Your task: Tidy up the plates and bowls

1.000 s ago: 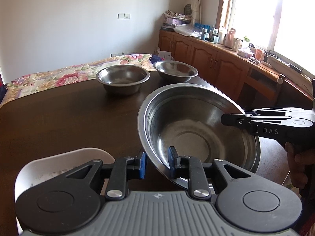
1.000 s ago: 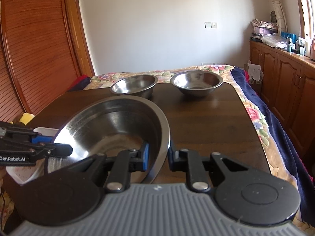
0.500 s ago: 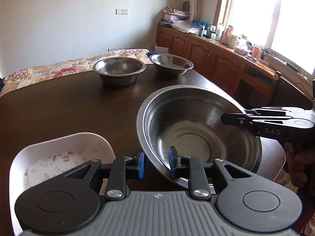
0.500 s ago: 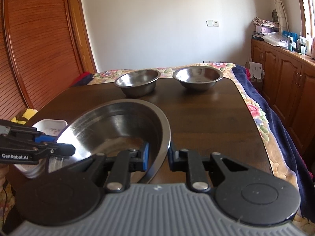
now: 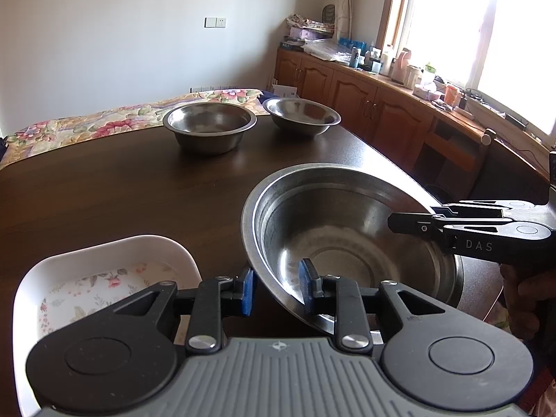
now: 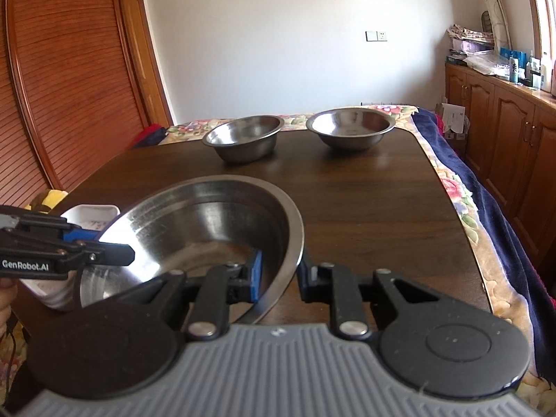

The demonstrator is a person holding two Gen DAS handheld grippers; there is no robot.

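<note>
Both tools are on the big round stainless-steel basin right now, one on each side of it. The left tool has its blue-padded fingers straddling the near-left rim, one pad outside the wall and one inside, pinching the metal between them. Across the basin, the right tool does the same on the opposite rim, its blue pad inside the wall and its other finger outside, clamped on the steel. In the left wrist view that right tool comes in from the right edge, with part of a hand gripping its handle below.

The basin sits tilted, low over the near end of the dark brown wooden counter; whether its base touches the wood, I cannot tell. Just beside it on the left lies a white rounded-square ceramic dish with a floral print on its floor, resting flat on the counter.

Look to the far end: two smaller stainless-steel bowls stand upright side by side, apart from each other. The left one, a straight-walled steel bowl, and the right one, a wide-rimmed flared steel bowl, are both well apart from the basin. Beyond the counter's far edge, a flower-patterned cloth runs along.
</note>
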